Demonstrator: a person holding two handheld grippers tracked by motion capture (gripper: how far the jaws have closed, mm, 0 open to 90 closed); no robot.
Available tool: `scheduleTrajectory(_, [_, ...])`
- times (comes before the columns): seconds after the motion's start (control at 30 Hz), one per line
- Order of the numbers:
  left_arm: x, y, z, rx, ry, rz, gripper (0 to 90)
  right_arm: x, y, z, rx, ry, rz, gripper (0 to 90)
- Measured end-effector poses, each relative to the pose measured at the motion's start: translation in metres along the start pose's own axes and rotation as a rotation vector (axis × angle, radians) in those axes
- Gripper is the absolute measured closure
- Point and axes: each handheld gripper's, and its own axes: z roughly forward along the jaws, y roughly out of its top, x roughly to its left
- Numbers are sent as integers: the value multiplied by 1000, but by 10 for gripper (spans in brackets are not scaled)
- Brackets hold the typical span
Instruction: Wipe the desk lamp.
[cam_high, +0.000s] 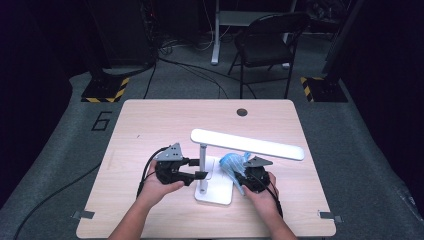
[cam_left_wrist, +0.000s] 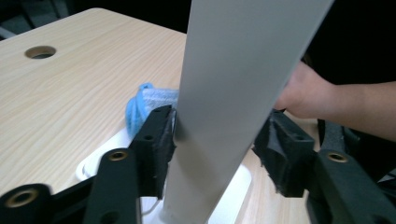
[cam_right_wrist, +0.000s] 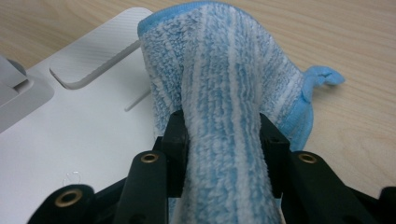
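Meanwhile right tongs (cam_right_wrist: 223, 140) pinch the cloth (cam_right_wrist: 224, 84) at the lamp base (cam_right_wrist: 84, 135) edge

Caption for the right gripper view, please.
Right gripper clamps a blue-and-white striped terry cloth over the white desk lamp's flat base.

Both grippers, left (cam_high: 196, 175) and right (cam_high: 239, 175), are black with brass-ringed screw holes, grey three-cornered top plates, black cables; forearms seemingly bare.

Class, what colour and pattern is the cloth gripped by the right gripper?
The cloth is blue-and-white striped terry with a solid blue edge, clearest in the right gripper view.
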Motion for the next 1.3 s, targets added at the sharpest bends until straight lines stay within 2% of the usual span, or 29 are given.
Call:
scheduleTrajectory(0.1, [0,4,5,15,-9,22,430,0,0,0,0,6,2,632])
scheduleTrajectory(0.27, [-3,8,11,40,-96,55,403,-3,0,-1,-3,1,3,632])
scheduleTrajectory(0.3, [-5,7,12,38,-100,60,403,-3,-1,-2,1,0,13,632])
scheduleTrajectory(0.33, [-6,7,11,42,-119,69,405,-3,-1,-3,2,0,18,631])
scheduleTrajectory(0.4, [-8,6,11,39,-121,67,411,-3,-1,-3,1,0,19,632])
scheduleTrajectory(0.43, [-10,6,10,40,-129,70,420,-5,-1,-3,-4,2,4,631])
scheduleTrajectory(0.53, [-14,3,8,34,-143,68,487,-3,-1,-4,-1,-1,8,631])
scheduleTrajectory(0.6, [-15,1,8,18,-132,63,497,-2,0,-4,2,0,7,632])
scheduleTrajectory(0.73, [-18,1,8,23,-114,75,510,-1,0,-3,3,-4,3,632])
scheduleTrajectory(0.77, [-21,2,8,24,-81,91,513,-1,0,-3,-3,-4,-5,631])
scheduleTrajectory(0.83, [-22,2,8,19,-50,94,518,-2,2,-3,-6,-7,-4,631])
scheduleTrajectory(1.0, [-22,2,7,18,-7,93,522,-3,5,-2,-8,-20,12,632])
scheduleTrajectory(1.1, [-21,0,5,15,-2,79,522,-5,7,0,-11,-35,30,634])
scheduleTrajectory(1.17, [-21,-3,3,-9,16,63,521,-9,10,4,4,-51,52,635])
scheduleTrajectory(1.23, [-20,-4,1,-5,13,61,521,-11,11,6,9,-51,50,635])
scheduleTrajectory(1.3, [-20,-4,-1,0,33,63,521,-15,15,14,20,-63,86,634])
